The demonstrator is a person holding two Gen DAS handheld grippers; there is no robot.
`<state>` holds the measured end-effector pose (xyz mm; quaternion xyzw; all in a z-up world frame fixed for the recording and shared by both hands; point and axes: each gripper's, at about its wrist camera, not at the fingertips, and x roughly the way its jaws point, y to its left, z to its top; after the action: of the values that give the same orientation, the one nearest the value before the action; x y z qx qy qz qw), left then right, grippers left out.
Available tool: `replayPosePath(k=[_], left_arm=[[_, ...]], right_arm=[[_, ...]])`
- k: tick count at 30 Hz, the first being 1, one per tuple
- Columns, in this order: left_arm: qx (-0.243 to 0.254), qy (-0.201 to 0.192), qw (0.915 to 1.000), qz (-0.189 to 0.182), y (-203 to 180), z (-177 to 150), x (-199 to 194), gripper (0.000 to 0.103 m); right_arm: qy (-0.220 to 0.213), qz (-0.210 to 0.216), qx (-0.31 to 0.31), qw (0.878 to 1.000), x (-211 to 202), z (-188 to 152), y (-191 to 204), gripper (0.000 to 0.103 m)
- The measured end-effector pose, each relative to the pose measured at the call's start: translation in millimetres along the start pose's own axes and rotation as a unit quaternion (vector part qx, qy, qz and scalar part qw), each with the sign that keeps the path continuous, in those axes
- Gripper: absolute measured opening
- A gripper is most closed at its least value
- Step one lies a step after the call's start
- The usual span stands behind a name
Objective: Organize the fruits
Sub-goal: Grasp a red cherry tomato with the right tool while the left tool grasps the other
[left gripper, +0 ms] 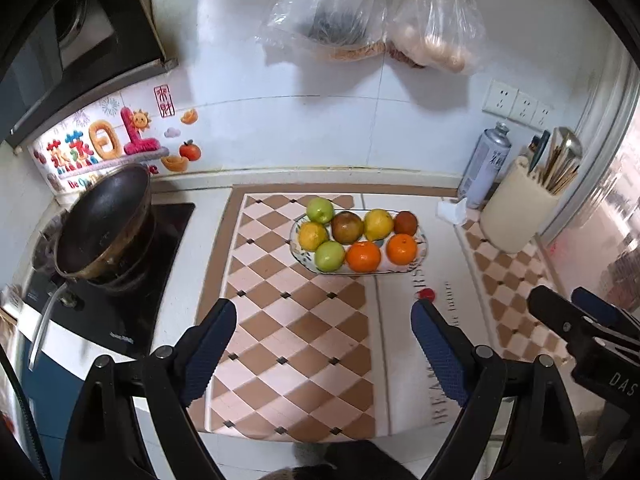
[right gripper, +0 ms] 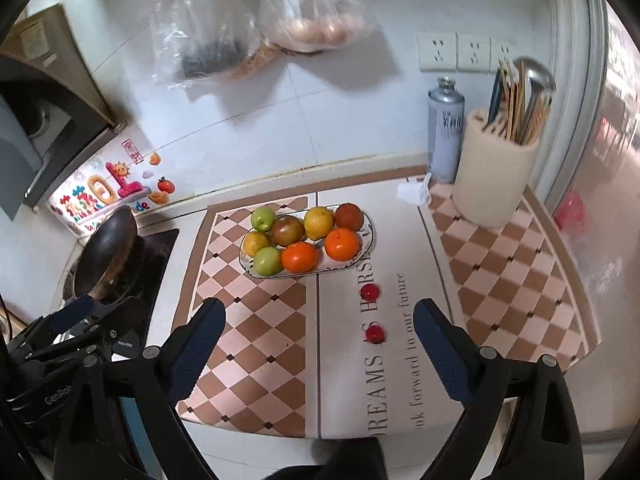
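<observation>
An oval white plate on the checked mat holds several fruits: two green apples, two oranges, two yellow citrus and two brownish-red fruits. My left gripper is open and empty, held above the mat in front of the plate. My right gripper is open and empty, also short of the plate. Each gripper shows at the edge of the other's view.
A dark wok sits on the stove at left. A cream utensil holder and a spray can stand at back right. Plastic bags hang on the wall.
</observation>
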<state>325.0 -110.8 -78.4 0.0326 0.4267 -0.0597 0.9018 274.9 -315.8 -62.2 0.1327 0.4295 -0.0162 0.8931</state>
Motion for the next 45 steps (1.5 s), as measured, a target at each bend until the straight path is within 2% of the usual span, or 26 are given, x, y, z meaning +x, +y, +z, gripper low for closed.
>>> replayPosePath(k=[3, 4, 8, 11, 13, 16, 20, 21, 24, 26, 29, 33, 35, 39, 40, 42, 43, 45], left_arm=[[0.033, -0.022, 0.9968, 0.069, -15.4, 2.5, 10.6, 0.090], [0.036, -0.019, 0.9964, 0.074, -18.2, 3.6, 16.4, 0.090], [0.015, -0.002, 0.9987, 0.050, -20.7, 7.8, 48.8, 0.090], [0.005, 0.029, 0.9986, 0.044, -27.9, 9.6, 83.7, 0.090], [0.014, 0.061, 0.9965, 0.055, -38.0, 8.6, 111.7, 0.090], [0.035, 0.096, 0.9917, 0.078, -51.9, 3.6, 148.3, 0.090], [0.042, 0.140, 0.9859, 0.081, -62.2, -1.6, 185.6, 0.090], [0.044, 0.150, 0.9846, 0.078, -64.7, -1.7, 193.1, 0.090], [0.042, 0.179, 0.9806, 0.070, -70.9, -2.9, 213.4, 0.090], [0.036, 0.200, 0.9776, 0.055, -77.9, -3.2, 226.8, 0.090], [0.039, 0.218, 0.9747, 0.030, -94.5, -3.1, 243.7, 0.090], [0.063, 0.250, 0.9656, -0.030, -134.3, -7.4, 272.2, 0.090], [0.069, 0.264, 0.9609, -0.045, -149.8, -11.2, 284.4, 0.089], [0.070, 0.270, 0.9583, -0.062, -173.8, -15.3, 300.6, 0.089], [0.074, 0.272, 0.9572, -0.067, -180.0, -15.7, 304.0, 0.087], [0.083, 0.273, 0.9557, -0.072, -189.4, -16.3, 308.2, 0.067], [0.088, 0.274, 0.9546, -0.075, -194.2, -16.9, 310.5, 0.061], [0.097, 0.278, 0.9519, -0.085, -202.4, -18.5, 315.1, 0.037]], right_arm=[[0.010, -0.009, 0.007, 1.000, 23.9, -1.7, -16.9, 0.097], [0.020, -0.015, 0.009, 1.000, 36.0, -2.2, -23.9, 0.097], [0.090, -0.032, 0.013, 0.995, 106.0, -9.3, -53.8, 0.097], [0.137, -0.031, 0.020, 0.990, 168.4, -23.6, -76.4, 0.094], [0.159, -0.022, 0.023, 0.987, 198.3, -31.3, -86.2, 0.081], [0.201, -0.002, 0.034, 0.979, 243.5, -44.0, -98.1, 0.068], [0.235, 0.015, 0.024, 0.971, 283.5, -56.2, -103.2, 0.056], [0.246, 0.018, 0.014, 0.969, 291.9, -60.4, -102.6, 0.046], [0.243, 0.015, -0.030, 0.969, 292.1, -64.4, -91.9, 0.031], [0.237, 0.019, -0.036, 0.971, 289.3, -65.1, -91.6, 0.031], [0.221, 0.021, -0.008, 0.975, 280.6, -58.7, -107.9, 0.031], [0.207, 0.017, 0.032, 0.978, 267.8, -42.3, -141.5, 0.031], [0.206, 0.010, 0.043, 0.978, 265.8, -34.8, -159.2, 0.031], [0.211, 0.003, 0.053, 0.976, 270.6, -26.1, -186.5, 0.031], [0.213, 0.001, 0.058, 0.975, 271.9, -24.5, -192.4, 0.031], [0.217, 0.001, 0.065, 0.974, 272.3, -22.6, -200.5, 0.031], [0.217, 0.003, 0.070, 0.974, 272.4, -21.2, -202.7, 0.031], [0.217, 0.005, 0.070, 0.974, 273.2, -21.9, -202.4, 0.031]])
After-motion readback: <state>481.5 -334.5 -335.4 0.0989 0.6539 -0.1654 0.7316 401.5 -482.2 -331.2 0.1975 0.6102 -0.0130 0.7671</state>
